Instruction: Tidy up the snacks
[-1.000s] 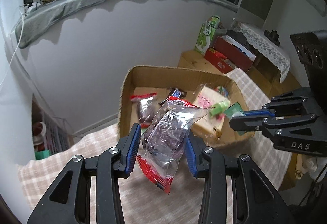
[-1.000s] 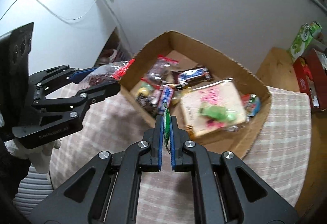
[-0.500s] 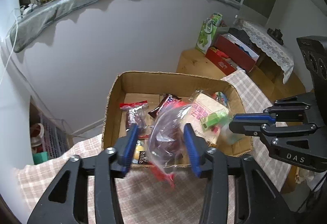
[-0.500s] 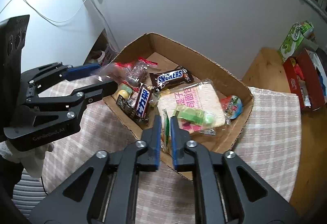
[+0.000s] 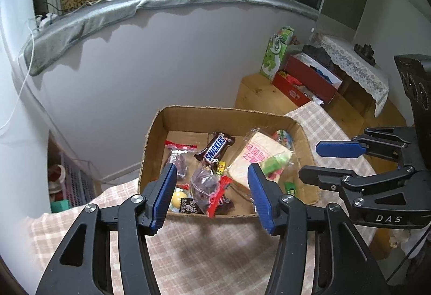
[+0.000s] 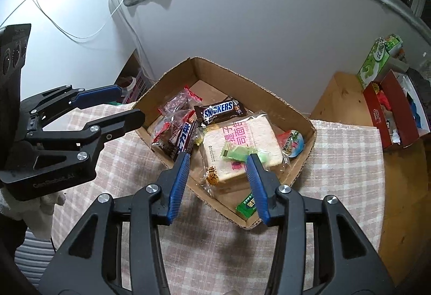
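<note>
Trouble could come from the small green sachet (image 6: 248, 205) near the brown cardboard box's (image 6: 280, 101) low rim; both tongs, left (image 5: 212, 194) and right (image 6: 219, 181), have just been opening and hold nothing.

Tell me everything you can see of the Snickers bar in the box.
The Snickers bar is a brown, glossy, sealed wrapper with blue-and-white lettering, face up. It lies flat toward the back of the cardboard box, angled, one end beside the bagged bread slice, the other over a dark bar with white lettering. No gripper touches it.
</note>
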A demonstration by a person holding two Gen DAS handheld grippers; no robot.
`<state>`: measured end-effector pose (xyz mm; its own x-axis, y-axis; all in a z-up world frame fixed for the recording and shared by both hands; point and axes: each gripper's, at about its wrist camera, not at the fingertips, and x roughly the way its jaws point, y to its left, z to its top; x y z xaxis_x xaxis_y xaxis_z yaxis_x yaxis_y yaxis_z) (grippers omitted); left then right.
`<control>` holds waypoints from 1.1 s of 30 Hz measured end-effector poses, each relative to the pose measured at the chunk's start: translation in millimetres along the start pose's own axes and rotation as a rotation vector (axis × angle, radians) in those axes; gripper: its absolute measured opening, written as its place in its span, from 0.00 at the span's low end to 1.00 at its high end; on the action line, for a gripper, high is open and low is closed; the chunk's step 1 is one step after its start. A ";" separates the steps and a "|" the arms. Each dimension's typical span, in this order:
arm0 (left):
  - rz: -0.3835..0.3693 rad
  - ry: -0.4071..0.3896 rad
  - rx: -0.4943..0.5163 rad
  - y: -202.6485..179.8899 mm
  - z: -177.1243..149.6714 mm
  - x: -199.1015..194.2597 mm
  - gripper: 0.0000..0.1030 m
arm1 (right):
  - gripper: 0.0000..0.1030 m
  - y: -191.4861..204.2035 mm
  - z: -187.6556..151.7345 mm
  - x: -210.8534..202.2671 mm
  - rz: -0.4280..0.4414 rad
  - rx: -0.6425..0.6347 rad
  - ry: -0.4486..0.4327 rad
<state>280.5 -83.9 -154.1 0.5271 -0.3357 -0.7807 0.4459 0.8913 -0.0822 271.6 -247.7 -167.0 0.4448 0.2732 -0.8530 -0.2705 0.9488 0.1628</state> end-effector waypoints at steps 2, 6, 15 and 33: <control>0.008 -0.007 -0.006 -2.9 -1.6 -5.9 0.52 | 0.45 0.4 -2.8 -6.0 0.000 0.003 -0.006; 0.016 -0.010 -0.036 -6.5 -5.6 -17.5 0.52 | 0.50 0.5 -9.3 -20.1 -0.014 0.006 -0.026; 0.066 -0.031 -0.083 -17.1 -18.3 -48.5 0.65 | 0.78 -0.7 -27.7 -56.7 -0.057 0.024 -0.094; 0.113 -0.054 -0.150 -24.3 -32.6 -82.7 0.65 | 0.79 -7.2 -43.4 -82.0 -0.097 0.061 -0.125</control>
<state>202.5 -67.9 -107.8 0.6078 -0.2433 -0.7559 0.2709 0.9583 -0.0907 200.0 -283.7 -119.8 0.5702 0.1943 -0.7982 -0.1711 0.9784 0.1159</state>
